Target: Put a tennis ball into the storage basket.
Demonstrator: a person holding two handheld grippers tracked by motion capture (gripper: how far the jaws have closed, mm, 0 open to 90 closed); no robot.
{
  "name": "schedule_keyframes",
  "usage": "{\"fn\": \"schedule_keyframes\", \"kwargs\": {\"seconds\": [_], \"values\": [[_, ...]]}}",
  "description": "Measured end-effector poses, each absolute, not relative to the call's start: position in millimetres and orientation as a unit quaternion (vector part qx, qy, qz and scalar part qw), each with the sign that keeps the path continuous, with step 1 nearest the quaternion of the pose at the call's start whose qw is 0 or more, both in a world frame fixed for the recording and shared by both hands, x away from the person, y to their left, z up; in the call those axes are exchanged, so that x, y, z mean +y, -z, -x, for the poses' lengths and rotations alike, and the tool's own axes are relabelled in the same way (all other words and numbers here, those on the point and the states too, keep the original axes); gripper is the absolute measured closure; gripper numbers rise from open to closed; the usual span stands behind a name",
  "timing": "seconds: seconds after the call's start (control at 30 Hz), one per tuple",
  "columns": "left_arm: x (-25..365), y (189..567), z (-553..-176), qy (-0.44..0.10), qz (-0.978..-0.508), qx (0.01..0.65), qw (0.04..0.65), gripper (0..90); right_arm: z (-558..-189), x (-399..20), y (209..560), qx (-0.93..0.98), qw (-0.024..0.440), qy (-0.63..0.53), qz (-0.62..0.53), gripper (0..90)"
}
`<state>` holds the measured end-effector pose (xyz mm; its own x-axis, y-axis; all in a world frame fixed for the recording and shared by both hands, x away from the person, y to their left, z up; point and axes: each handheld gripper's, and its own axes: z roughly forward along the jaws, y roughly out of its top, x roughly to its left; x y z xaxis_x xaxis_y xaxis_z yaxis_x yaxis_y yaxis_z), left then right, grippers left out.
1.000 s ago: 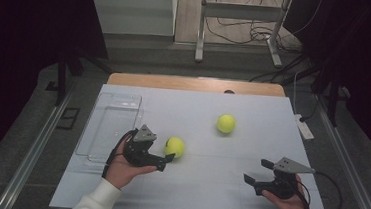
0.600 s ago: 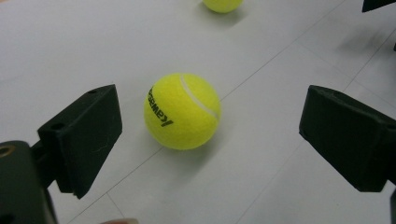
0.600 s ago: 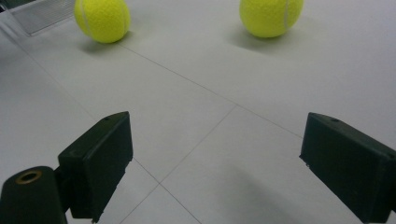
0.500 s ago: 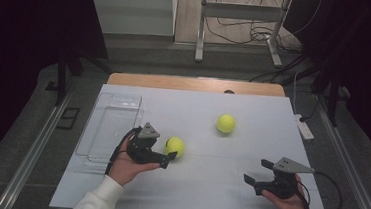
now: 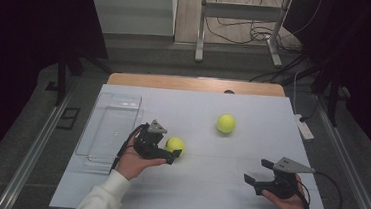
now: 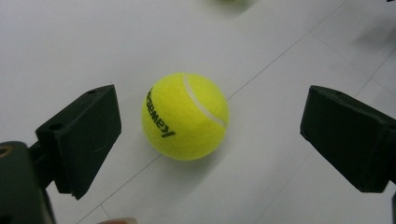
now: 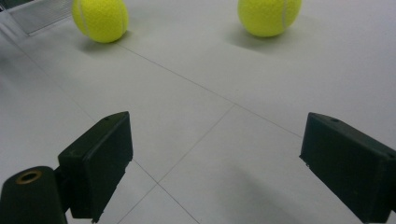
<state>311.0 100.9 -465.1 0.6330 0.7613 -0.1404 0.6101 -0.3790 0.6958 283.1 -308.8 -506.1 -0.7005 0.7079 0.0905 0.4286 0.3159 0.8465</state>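
Lettering on near tennis ball [image 6: 185, 116] between left gripper [image 6: 210, 135] jaws, unreadable from above

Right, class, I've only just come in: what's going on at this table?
A person sits at a white table with tongs in each hand. The left tongs are open around a yellow tennis ball, one jaw on each side, neither touching it yet. The right tongs hang open over bare table, holding nothing. A second tennis ball lies farther back, and a clear plastic tray sits at the table's left side.
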Motion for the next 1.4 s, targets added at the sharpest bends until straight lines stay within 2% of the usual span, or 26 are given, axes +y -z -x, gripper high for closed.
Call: {"fn": "schedule_keyframes", "kwargs": {"seconds": [1.4], "values": [[78.6, 498.1, -348.5, -0.066, -0.851, 0.433, 0.29, 3.8, -284.8, -309.6, 508.6, 0.801, 0.151, -0.456, -0.357, 9.5]]}}
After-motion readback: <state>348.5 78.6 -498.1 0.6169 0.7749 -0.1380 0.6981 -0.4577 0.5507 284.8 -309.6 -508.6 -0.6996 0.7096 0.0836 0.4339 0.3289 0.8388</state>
